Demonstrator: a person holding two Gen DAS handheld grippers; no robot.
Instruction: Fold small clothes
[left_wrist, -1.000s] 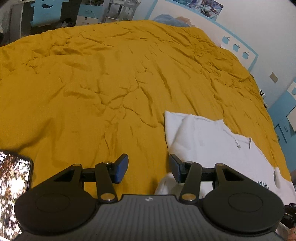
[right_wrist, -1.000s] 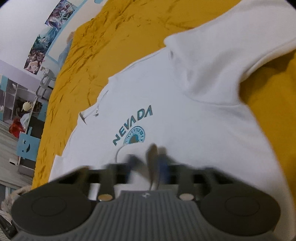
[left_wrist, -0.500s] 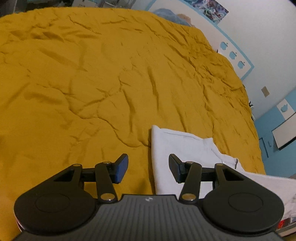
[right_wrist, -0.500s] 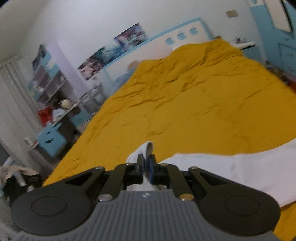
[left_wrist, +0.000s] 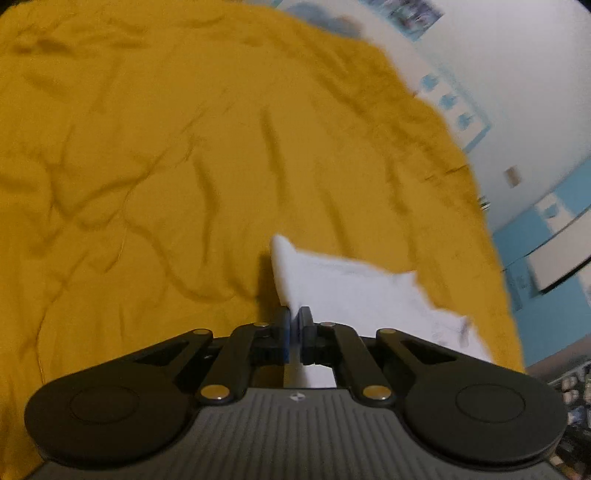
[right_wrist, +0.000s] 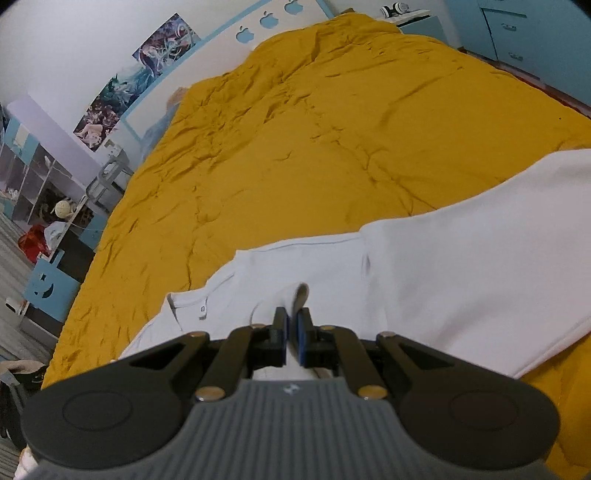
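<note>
A white sweatshirt (right_wrist: 461, 266) lies spread on the mustard-yellow bedspread (right_wrist: 314, 129). It also shows in the left wrist view (left_wrist: 351, 288). My left gripper (left_wrist: 294, 317) is shut on a corner edge of the sweatshirt; a white point of cloth sticks up past the jaws. My right gripper (right_wrist: 292, 319) is shut on a fold of the sweatshirt, with a small tuft of cloth above the jaws. The neck opening (right_wrist: 192, 301) lies to the right gripper's left.
The yellow bedspread (left_wrist: 184, 147) stretches far ahead of both grippers. A blue-and-white headboard (right_wrist: 258, 26) and posters are at the far end. Shelves and a blue cabinet (right_wrist: 48, 288) stand off the bed's left side, blue drawers (right_wrist: 517, 33) at the far right.
My left gripper has closed from open onto the sweatshirt's corner. My right gripper stays shut on cloth, and its view has swung over the sweatshirt.
</note>
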